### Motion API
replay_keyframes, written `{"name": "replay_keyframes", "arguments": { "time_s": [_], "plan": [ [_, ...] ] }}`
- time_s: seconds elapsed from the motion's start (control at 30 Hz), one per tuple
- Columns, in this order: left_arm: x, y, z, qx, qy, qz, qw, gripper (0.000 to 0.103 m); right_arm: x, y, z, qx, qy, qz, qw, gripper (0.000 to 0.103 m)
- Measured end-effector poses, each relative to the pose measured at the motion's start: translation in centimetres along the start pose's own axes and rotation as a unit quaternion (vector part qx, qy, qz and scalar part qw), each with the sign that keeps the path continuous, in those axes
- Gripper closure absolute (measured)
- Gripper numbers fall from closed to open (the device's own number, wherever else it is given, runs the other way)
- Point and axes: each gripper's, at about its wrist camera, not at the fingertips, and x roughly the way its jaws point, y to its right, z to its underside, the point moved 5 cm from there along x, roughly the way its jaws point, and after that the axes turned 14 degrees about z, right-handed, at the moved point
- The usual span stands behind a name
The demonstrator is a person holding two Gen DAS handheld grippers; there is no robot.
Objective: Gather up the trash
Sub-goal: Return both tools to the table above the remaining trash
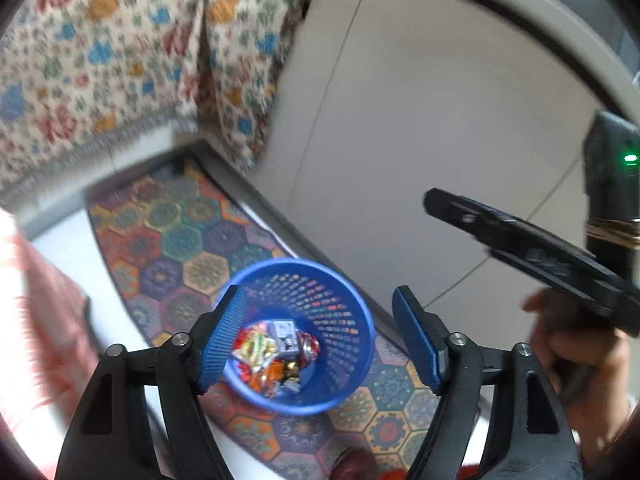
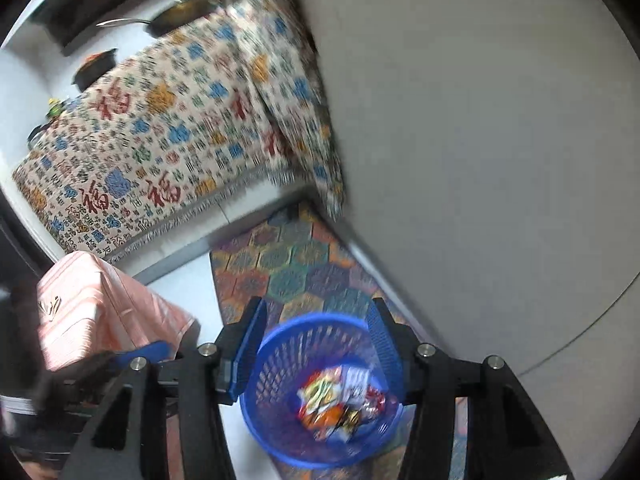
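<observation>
Blue-padded fingers (image 1: 416, 340) of the left gripper (image 1: 320, 340) stand spread wide above the floor, pinching nothing; those of the right gripper (image 2: 318, 350) are likewise spread and empty, one finger (image 2: 250, 350) on each side of the bin as seen from above. Pale grey floor tiles (image 1: 420, 120) fill much of both views. A cloth printed with red characters and blue and orange motifs (image 2: 168, 136) drapes over furniture, its fringed hem hanging just above the floor. Beside it lies a long runner rug of coloured hexagons (image 1: 172, 232). A pink ribbed suitcase (image 2: 92, 312) stands near the rug's edge. On the rug sits a blue perforated wastebasket (image 1: 344, 312), upright, directly below both grippers. At its bottom rests the trash (image 1: 276, 356): crumpled snack wrappers in red, yellow and orange, and a small white-and-grey carton. At the right edge of the left wrist view, a hand (image 1: 580, 356) holds the right gripper's black body.
</observation>
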Motion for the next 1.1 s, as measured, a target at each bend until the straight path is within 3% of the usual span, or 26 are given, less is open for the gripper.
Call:
{"name": "replay_keyframes", "arguments": {
  "time_s": [0.13, 0.27, 0.37, 0.5, 0.57, 0.67, 0.8, 0.9, 1.1],
  "plan": [
    [-7.5, -0.2, 1.7, 0.005, 0.013, -0.036, 0.9993, 0.015, -3.4, -2.4, -0.7, -0.037, 0.043, 0.011, 0.998, 0.041],
    [-15.3, -3.1, 6.0, -0.014, 0.020, -0.101, 0.9946, 0.009, -7.4, -5.7, -0.5, -0.072, 0.082, 0.012, 0.994, 0.034],
    [-20.2, -6.8, 10.5, -0.049, 0.017, -0.160, 0.9857, 0.009, -10.4, -8.9, 0.1, -0.089, 0.099, -0.003, 0.991, 0.030],
    [-25.9, -12.6, 15.6, -0.096, 0.021, -0.259, 0.9608, 0.009, -14.3, -15.1, 2.7, -0.113, 0.101, -0.062, 0.986, 0.026],
    [-27.9, -14.6, 17.0, -0.108, 0.032, -0.285, 0.9518, 0.009, -15.5, -18.6, 4.7, -0.137, 0.090, -0.093, 0.982, 0.026],
    [-30.2, -17.2, 18.7, -0.129, 0.046, -0.305, 0.9424, 0.009, -16.7, -24.8, 9.2, -0.183, 0.052, -0.146, 0.971, 0.026],
    [-32.1, -20.0, 20.0, -0.135, 0.048, -0.327, 0.9341, 0.009, -17.3, -31.4, 14.1, -0.239, 0.012, -0.180, 0.954, 0.026],
    [-33.2, -22.4, 20.9, -0.146, 0.046, -0.338, 0.9286, 0.009, -17.0, -34.9, 16.5, -0.264, -0.013, -0.179, 0.948, 0.026],
    [-33.5, -25.0, 20.7, -0.164, 0.043, -0.327, 0.9298, 0.008, -15.1, -39.9, 18.3, -0.298, -0.034, -0.145, 0.943, 0.026]
  ]
}}
